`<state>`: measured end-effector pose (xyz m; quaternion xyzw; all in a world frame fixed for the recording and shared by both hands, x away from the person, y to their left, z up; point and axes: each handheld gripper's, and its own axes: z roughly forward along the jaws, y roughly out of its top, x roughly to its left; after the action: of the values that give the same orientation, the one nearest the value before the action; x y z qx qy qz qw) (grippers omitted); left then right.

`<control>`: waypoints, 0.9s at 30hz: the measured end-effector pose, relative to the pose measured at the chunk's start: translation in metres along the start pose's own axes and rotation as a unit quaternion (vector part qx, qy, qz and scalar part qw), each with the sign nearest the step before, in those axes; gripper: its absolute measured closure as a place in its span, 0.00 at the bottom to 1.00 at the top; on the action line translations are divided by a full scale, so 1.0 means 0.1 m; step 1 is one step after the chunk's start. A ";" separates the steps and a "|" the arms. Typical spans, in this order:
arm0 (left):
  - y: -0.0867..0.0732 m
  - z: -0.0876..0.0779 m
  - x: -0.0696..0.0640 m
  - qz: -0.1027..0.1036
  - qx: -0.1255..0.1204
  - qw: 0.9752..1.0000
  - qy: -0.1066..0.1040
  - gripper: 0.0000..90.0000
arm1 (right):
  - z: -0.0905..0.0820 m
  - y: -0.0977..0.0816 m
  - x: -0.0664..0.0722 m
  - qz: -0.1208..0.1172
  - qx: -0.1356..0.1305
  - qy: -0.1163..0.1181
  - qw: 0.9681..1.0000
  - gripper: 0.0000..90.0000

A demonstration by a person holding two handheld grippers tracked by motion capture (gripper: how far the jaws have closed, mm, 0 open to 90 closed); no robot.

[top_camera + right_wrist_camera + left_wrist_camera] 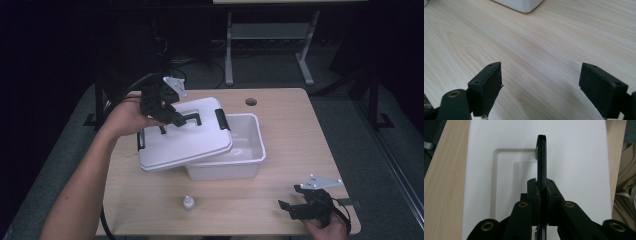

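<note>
Over tub (247, 150), left tongs (181, 118) grip lid handle (192, 118); bottle (188, 202) nearby

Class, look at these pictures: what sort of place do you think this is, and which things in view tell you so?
Probably a lab or workshop set up for recording handling tasks: a plain wooden table in a dark room, hand-held tongs with cables shut on the handle of a box lid, and a metal bench frame behind.

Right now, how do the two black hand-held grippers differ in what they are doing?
The left gripper is shut on the black handle of the white plastic lid, holding it tilted over the white plastic box. The right gripper is open and holds nothing. The left is raised at the table's far side; the right sits low near the wooden table's near corner. Both are black with two jaws.
</note>
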<state>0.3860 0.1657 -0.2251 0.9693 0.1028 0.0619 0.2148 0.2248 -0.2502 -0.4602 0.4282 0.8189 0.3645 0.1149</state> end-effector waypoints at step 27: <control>-0.72 -0.36 -0.12 -0.058 0.005 0.998 0.034 0.94 | -0.02 -0.02 -0.01 0.004 0.000 -0.014 1.000 0.20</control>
<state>0.3557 0.2413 -0.2240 0.9601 0.1663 0.0821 0.2091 0.2233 -0.2524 -0.4604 0.4361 0.8157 0.3589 0.1250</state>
